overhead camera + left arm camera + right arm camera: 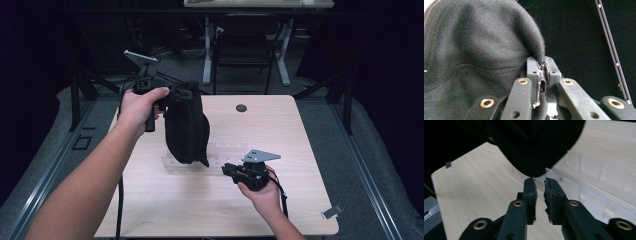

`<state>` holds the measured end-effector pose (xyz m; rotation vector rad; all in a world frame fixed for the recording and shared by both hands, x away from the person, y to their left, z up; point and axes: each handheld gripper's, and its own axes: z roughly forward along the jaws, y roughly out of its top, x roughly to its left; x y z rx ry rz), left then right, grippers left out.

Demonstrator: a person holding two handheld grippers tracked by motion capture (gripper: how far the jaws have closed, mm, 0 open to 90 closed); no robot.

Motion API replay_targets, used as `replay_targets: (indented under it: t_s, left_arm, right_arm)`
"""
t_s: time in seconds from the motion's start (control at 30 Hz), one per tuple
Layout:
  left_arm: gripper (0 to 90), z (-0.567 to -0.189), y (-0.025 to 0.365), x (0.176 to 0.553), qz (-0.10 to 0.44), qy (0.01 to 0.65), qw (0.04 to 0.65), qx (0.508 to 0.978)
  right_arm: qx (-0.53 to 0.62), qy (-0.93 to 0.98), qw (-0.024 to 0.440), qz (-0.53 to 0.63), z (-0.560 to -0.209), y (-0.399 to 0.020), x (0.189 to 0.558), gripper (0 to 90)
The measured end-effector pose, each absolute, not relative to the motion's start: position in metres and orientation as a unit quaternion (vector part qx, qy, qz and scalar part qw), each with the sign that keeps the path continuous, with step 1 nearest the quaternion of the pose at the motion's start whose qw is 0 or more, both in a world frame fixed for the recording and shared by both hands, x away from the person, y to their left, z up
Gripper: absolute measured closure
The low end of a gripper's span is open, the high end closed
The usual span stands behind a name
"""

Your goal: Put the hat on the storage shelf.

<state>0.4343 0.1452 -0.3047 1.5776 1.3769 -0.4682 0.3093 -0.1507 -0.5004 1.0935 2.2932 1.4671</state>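
Black cloth thing (186, 131), maybe a cap, hiding part of the see-through tray (225, 152) behind it. In the left gripper view, cut off at the left edge. In the right gripper view, cut off at the top.

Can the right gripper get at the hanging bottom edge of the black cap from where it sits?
Probably yes: the right gripper has its jaws slightly apart just below the black cap, with nothing between them.

Parted tool (539, 183) beneath black cap (534, 147)
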Motion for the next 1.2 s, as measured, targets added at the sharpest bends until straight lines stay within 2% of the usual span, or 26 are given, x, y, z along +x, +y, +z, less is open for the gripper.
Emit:
replay_targets:
  t_s: [0.07,0.23,0.73,1.2]
  left_arm:
    - [85.0,-0.305,0.144,0.434,-0.192,0.563,0.477,0.647]
    - [85.0,-0.306,0.140,0.434,-0.193,0.561,0.478,0.648]
    - [85.0,-0.306,0.133,0.434,-0.191,0.559,0.477,0.651]
    - [84.1,-0.307,0.129,0.434,-0.192,0.554,0.476,0.656]
  right_arm:
    - [0.361,0.781,0.107,0.498,-0.497,-0.146,0.308,81.5]
    - [0.338,0.790,0.109,0.500,-0.489,-0.136,0.306,77.5]
    - [0.311,0.807,0.114,0.489,-0.482,-0.106,0.317,76.7]
    - [0.303,0.813,0.120,0.482,-0.480,-0.100,0.319,80.4]
